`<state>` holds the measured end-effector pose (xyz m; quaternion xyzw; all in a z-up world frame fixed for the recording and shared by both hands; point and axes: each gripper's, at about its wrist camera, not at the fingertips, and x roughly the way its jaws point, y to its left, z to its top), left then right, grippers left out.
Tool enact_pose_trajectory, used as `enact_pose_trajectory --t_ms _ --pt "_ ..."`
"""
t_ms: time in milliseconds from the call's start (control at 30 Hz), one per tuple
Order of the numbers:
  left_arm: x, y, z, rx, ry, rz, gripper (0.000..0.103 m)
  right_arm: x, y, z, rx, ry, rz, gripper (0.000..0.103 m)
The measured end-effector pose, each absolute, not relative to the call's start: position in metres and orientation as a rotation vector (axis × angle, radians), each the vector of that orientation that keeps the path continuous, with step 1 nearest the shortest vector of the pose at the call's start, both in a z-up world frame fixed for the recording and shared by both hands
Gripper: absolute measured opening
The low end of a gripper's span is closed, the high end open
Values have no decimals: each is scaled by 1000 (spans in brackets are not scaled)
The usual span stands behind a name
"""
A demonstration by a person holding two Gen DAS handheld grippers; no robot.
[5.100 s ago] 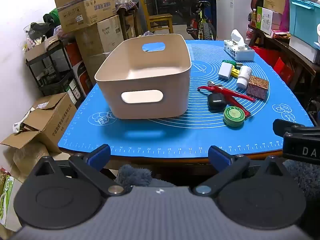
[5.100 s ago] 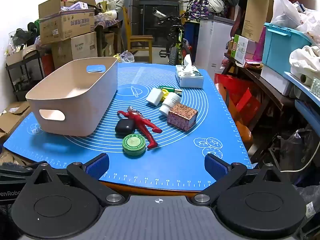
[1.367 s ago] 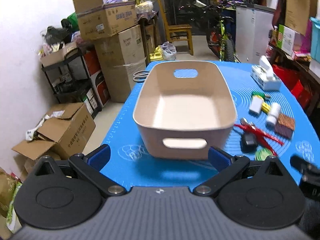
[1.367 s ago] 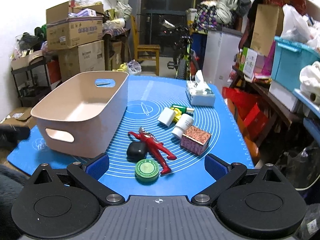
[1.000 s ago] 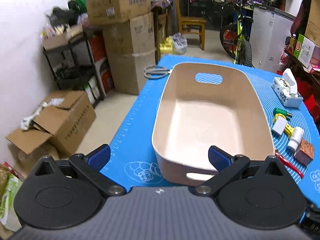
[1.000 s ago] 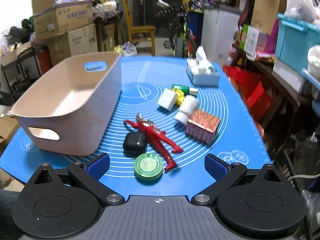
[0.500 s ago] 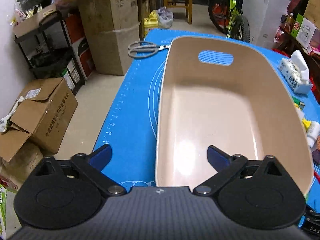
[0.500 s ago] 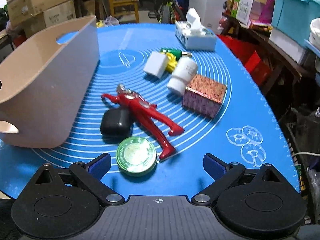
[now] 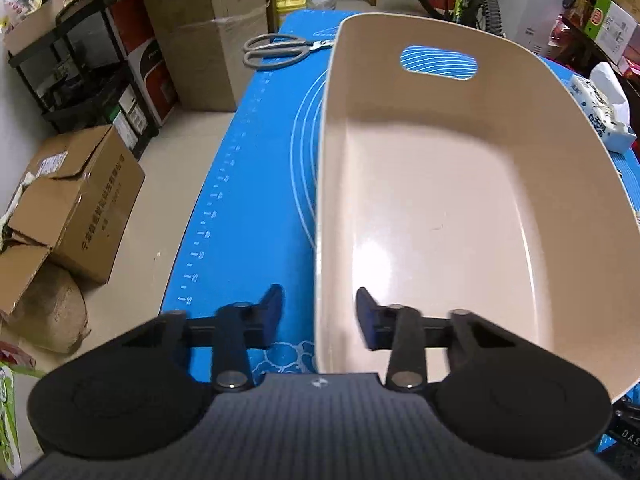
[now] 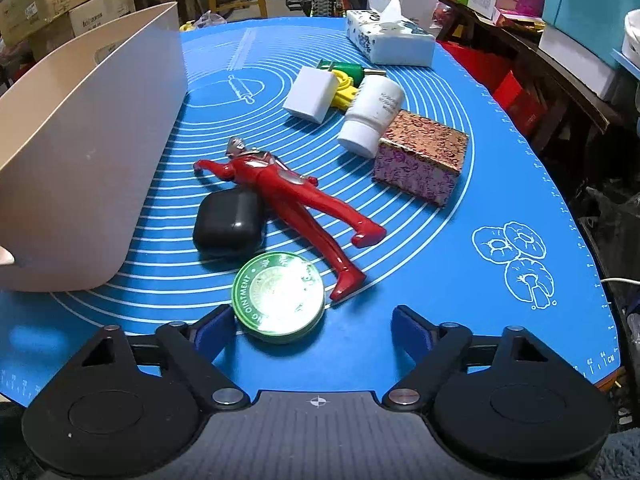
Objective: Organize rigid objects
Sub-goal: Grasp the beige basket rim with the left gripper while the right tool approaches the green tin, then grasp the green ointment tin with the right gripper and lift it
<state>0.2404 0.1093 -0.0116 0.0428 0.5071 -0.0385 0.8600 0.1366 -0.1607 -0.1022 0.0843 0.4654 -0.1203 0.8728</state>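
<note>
Cluttered storeroom, blue-matted bench [image 10: 500,184]; left hand-held gripper [image 9: 319,316] straddled bin [image 9: 460,184] wall, unclosed; right hand-held gripper [image 10: 313,330] wide, tin [image 10: 278,297] at 11 o'clock.

The blue mat [image 10: 460,264] carries one beige bin [image 9: 460,208], one pair of scissors [image 9: 280,50], one red figure [image 10: 288,196], one black case [image 10: 228,224], one green tin [image 10: 278,296], one white bottle [image 10: 372,114], one patterned box [image 10: 420,160], one white block [image 10: 312,94] and one tissue pack [image 10: 392,40].

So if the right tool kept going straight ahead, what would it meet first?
Most likely the green ointment tin, lying just ahead of the open right tool, nearer its left finger. The red figure lies beyond.
</note>
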Motion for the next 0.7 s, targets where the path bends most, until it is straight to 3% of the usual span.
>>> enact_pose_trajectory --t_ms 67,200,267,533,700 --pt "242 113 -12 80 1083 -72 23 137 -159 -102 170 970 -253 85" --pt "243 116 -12 48 1110 -87 18 139 -157 -101 180 968 -263 82" --pt "243 117 -12 43 1121 -103 9 140 -155 -100 174 964 -261 79" --pt "241 113 -14 64 1111 -113 4 141 -146 -97 159 940 -215 55" --pt "241 113 -14 62 1109 -118 4 139 -146 -97 148 933 -204 54"
